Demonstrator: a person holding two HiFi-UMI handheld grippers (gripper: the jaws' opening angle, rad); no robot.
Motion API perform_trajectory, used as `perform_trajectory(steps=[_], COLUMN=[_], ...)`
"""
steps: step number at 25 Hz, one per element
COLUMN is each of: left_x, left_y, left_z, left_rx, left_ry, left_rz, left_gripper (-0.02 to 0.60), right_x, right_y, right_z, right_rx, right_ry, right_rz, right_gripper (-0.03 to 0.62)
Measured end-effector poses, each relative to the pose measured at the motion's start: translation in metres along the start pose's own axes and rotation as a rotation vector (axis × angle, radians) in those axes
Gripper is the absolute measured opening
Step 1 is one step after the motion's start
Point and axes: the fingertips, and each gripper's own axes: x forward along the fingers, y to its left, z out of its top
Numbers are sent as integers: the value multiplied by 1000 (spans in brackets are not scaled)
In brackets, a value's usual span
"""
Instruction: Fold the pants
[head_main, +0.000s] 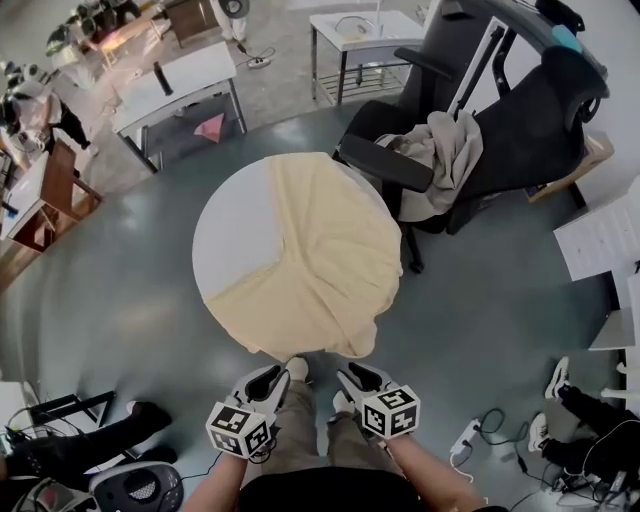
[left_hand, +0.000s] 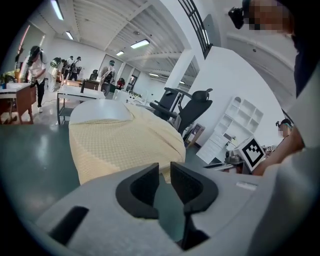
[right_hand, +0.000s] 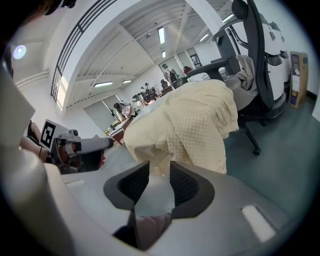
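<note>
Cream-yellow pants (head_main: 320, 250) lie spread over a round white table (head_main: 228, 235), and their near edge hangs over the rim. Both grippers hover low in front of that edge, apart from the cloth. My left gripper (head_main: 275, 377) has its jaws a narrow gap apart with nothing between them; in the left gripper view, the left gripper (left_hand: 165, 172) points at the hanging pants (left_hand: 125, 142) and the table (left_hand: 97, 111). My right gripper (head_main: 357, 378) is likewise a little open and empty; in the right gripper view, the right gripper (right_hand: 160, 170) faces the draped pants (right_hand: 195, 120).
A black office chair (head_main: 520, 110) with a beige garment (head_main: 445, 150) on its seat stands right of the table. White tables (head_main: 180, 85) stand farther back. A power strip and cables (head_main: 468, 435) lie on the floor at right. People (left_hand: 37, 70) stand in the background.
</note>
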Motion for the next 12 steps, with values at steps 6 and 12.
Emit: perform_trajectory(steps=[6,12], left_x=[6,20], left_y=[23,35], left_z=[-13,-24], left_rx=[7,18], left_ry=[70,91], left_rz=[-63,-66], left_gripper=[74,72], right_x=[24,34], right_y=[-5,-24], right_z=[-14,-30], right_rx=[48,100], right_ry=[16,11], right_rz=[-84,-156], right_gripper=[143,158])
